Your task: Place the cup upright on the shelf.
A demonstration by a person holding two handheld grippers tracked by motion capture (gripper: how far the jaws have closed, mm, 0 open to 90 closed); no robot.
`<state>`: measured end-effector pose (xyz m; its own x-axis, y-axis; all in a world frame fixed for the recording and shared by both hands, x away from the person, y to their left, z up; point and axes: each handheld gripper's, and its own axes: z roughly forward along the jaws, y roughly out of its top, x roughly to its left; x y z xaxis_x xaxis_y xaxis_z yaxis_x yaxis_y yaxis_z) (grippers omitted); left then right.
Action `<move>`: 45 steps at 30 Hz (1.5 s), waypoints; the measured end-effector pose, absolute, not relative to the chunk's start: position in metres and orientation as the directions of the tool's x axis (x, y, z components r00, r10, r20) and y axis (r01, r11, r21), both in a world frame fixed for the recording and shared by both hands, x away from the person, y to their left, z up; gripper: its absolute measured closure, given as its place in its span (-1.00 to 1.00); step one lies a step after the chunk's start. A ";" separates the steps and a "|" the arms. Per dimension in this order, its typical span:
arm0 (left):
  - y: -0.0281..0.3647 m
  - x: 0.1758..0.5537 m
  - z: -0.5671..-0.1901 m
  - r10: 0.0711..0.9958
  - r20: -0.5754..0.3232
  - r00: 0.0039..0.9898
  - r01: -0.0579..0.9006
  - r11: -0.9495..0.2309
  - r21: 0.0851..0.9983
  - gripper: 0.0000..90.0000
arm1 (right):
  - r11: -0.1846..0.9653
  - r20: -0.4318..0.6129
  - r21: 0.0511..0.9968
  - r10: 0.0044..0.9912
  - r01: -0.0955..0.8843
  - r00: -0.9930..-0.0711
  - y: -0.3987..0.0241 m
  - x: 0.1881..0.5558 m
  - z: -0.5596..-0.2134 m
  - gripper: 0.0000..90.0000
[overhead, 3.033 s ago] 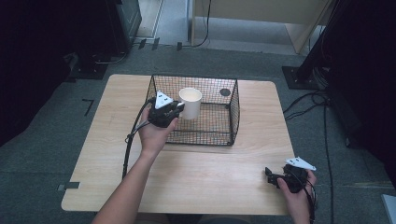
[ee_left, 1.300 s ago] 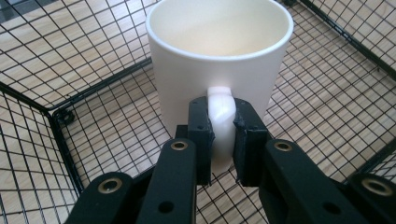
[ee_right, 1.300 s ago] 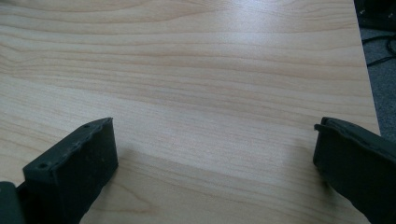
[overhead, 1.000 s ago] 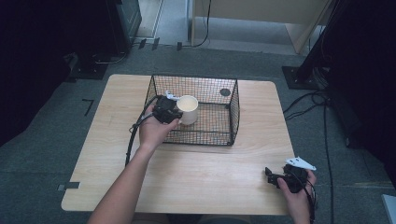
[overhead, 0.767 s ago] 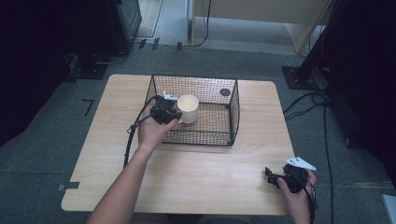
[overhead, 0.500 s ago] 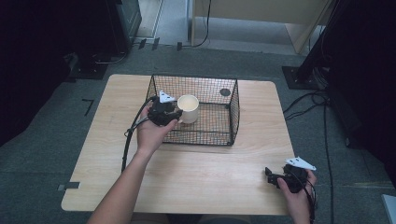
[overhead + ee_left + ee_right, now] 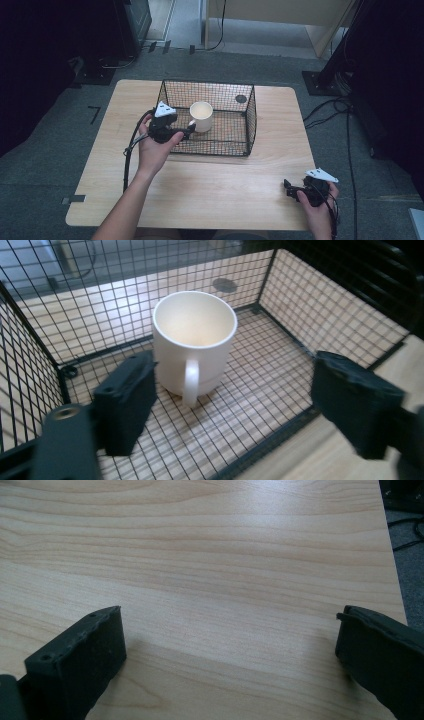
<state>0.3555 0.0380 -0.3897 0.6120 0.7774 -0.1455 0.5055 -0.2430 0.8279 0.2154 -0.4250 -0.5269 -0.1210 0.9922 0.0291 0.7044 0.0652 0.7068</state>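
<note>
The mug (image 7: 194, 342) stands upright in the basket (image 7: 250, 116), toward its 9 o'clock side, handle pointing back at you. Your left gripper (image 7: 189, 128) has just been opening: its jaws now stand wide with nothing between them, the mug free just ahead. A second ago they were shut on the handle, so the placing looks done. Your right gripper (image 7: 227, 655) rests at the table's (image 7: 225, 185) 5 o'clock corner, jaws wide and empty.
</note>
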 end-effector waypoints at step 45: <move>0.146 0.263 -0.445 0.873 -0.177 0.455 0.524 -0.102 0.845 -0.98 | 0.068 0.026 0.708 0.992 0.703 -0.123 -0.425 0.215 -0.527 -1.00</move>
<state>0.2627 0.1457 -0.4451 0.4553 0.8726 -0.1768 0.5243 -0.1023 0.8454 0.2155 -0.4252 -0.5271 -0.1231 0.9920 0.0263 0.7028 0.0685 0.7081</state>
